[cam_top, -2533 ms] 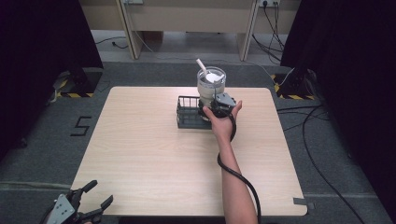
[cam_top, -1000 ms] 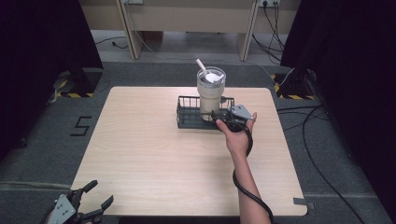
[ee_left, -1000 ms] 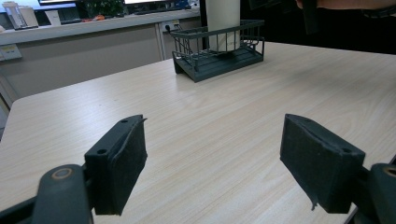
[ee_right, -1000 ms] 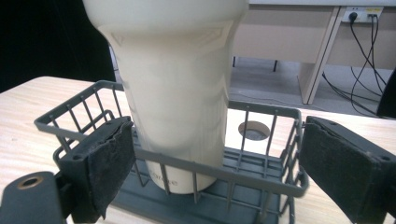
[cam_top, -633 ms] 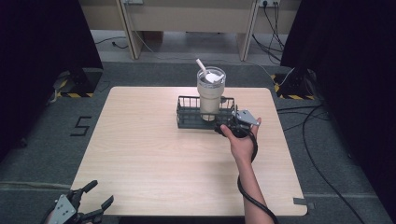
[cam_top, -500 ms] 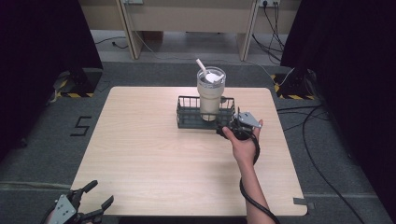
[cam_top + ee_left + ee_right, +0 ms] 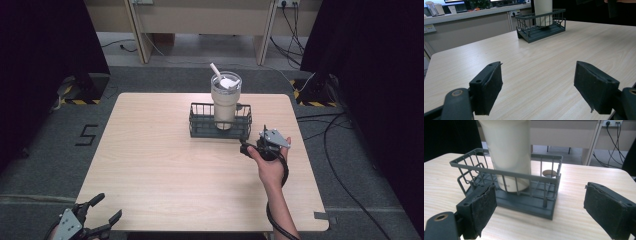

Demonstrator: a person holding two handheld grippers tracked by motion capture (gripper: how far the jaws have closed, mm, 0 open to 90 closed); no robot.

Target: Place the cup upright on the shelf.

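A cream tumbler with a lid and a white straw stands upright in a dark wire basket at the back middle of the table. My right gripper hovers just off the basket's front right corner, open and holding nothing. In the right gripper view the tumbler and the basket sit close ahead of the open right gripper. My left gripper is open at the table's front left corner. The left gripper view has the left gripper spread wide, the basket far off.
The light wooden table stretches bare between the basket and the front edge. A small brown disc lies in the basket beside the tumbler. Cables run over the floor at the right. Table legs and sockets stand behind the table.
My right gripper has drawn back from the tumbler, moving right and toward the front, away from the basket. The tumbler stays in the basket. The left gripper has barely moved.
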